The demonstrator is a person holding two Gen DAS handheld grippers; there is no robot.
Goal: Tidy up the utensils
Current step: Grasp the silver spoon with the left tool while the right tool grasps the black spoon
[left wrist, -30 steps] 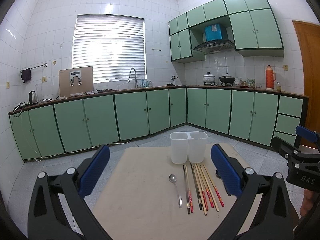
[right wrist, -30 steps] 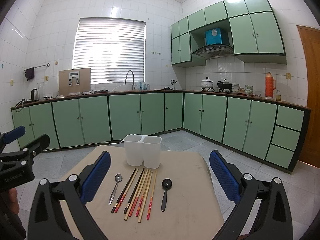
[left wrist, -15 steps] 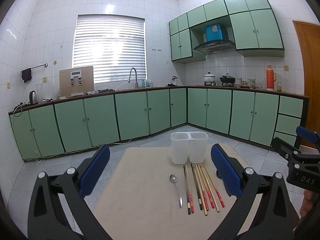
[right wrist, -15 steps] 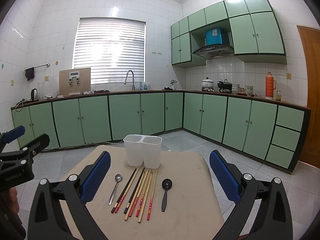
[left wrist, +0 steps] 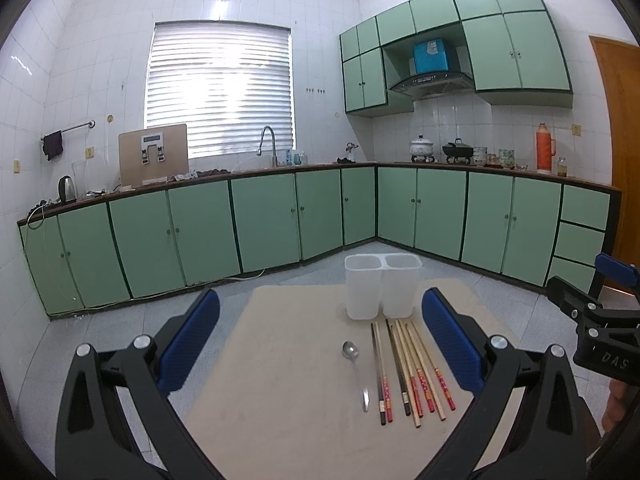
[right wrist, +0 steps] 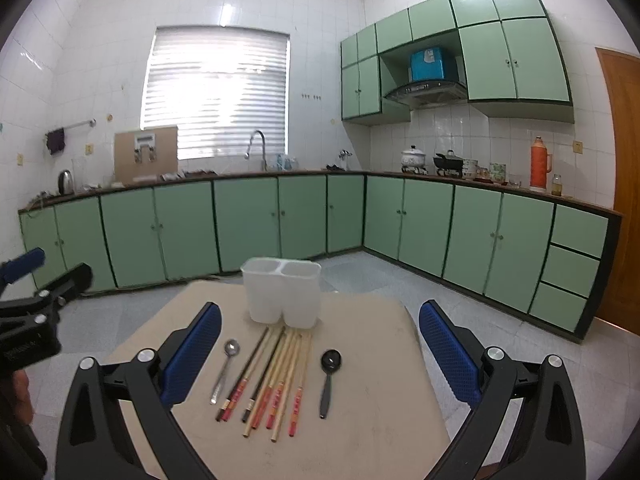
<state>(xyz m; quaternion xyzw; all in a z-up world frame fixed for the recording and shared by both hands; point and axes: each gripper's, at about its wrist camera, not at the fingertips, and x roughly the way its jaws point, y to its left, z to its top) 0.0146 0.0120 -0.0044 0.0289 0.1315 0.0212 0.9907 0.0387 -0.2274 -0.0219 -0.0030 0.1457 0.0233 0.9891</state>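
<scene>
While both grippers hang above the near table [right wrist: 372, 432] edge, the left gripper [left wrist: 320, 344] and right gripper [right wrist: 320, 356] gape wide, holding nothing. Ahead lie the chopsticks [right wrist: 276, 380] in a row, a metal spoon [right wrist: 226, 368] just left of them, a black spoon [right wrist: 329, 380] to their right. Beyond, the holder [right wrist: 282, 294] stands upright near the far edge. Bare tabletop spreads left of the metal spoon.

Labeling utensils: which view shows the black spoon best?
Right wrist view: the black spoon lies fully visible on the table, right of the chopsticks. In the left wrist view, the left hand-held gripper finger hides it.
</scene>
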